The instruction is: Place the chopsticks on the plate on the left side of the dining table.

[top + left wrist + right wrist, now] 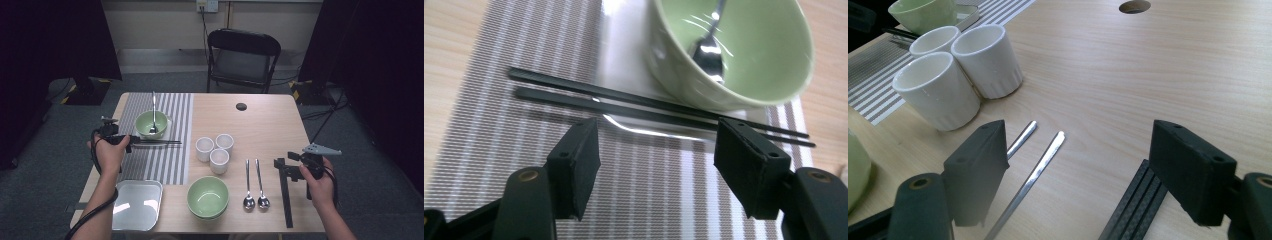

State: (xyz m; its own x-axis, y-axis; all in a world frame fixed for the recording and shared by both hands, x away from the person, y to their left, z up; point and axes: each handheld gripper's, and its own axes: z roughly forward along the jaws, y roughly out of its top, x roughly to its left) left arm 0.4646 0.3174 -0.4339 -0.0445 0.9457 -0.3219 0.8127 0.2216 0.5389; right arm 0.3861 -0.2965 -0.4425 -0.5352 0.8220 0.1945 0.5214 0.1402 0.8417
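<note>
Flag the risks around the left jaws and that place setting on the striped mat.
1. The left gripper is open, its jaws just short of the black chopsticks; a nudge could roll them out of line.
2. The green bowl sits right behind the chopsticks with a spoon leaning in it; a bump may tip the spoon out.
3. The right gripper, also open, hovers over spare spoon handles and chopsticks, which could scatter if it drops.

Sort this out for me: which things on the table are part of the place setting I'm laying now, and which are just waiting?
In the job:
- black chopsticks lying on the striped placemat
- green bowl with spoon
- left gripper, open, jaws clear of the chopsticks

Lying about:
- three white cups
- second green bowl
- two spoons
- metal tray
- black sticks by the right gripper
</note>
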